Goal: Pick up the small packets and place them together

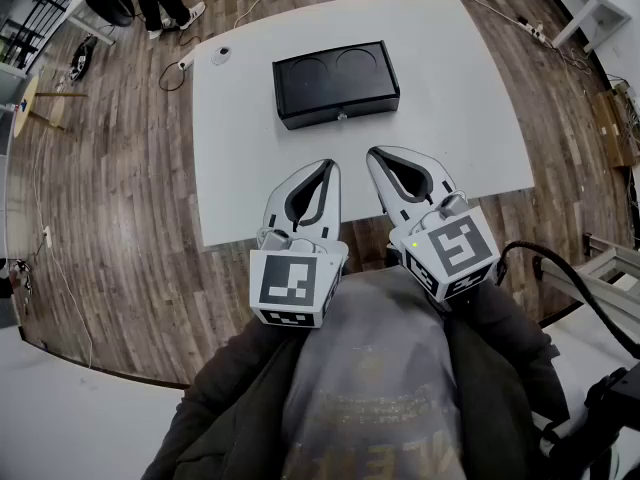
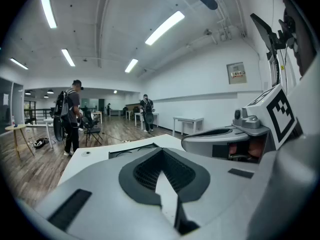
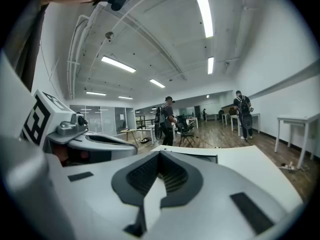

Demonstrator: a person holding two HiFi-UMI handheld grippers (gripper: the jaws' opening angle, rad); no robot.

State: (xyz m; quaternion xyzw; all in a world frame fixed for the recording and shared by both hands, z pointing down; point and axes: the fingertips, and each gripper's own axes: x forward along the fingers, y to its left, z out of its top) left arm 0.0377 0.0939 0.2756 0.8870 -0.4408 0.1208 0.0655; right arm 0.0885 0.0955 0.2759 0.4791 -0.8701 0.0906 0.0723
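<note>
No small packets show in any view. My left gripper and right gripper are side by side close to the person's chest, over the near edge of the white table. Both are shut with nothing between their fingers. In the left gripper view the left gripper has its jaws together and points across the table. The right gripper view shows the right gripper the same way. A black box with two round recesses in its top lies on the table beyond both grippers.
A small white round object sits at the table's far left corner. Cables run over the wooden floor around the table. A person stands beyond the far left, another person farther back. More white tables line the wall.
</note>
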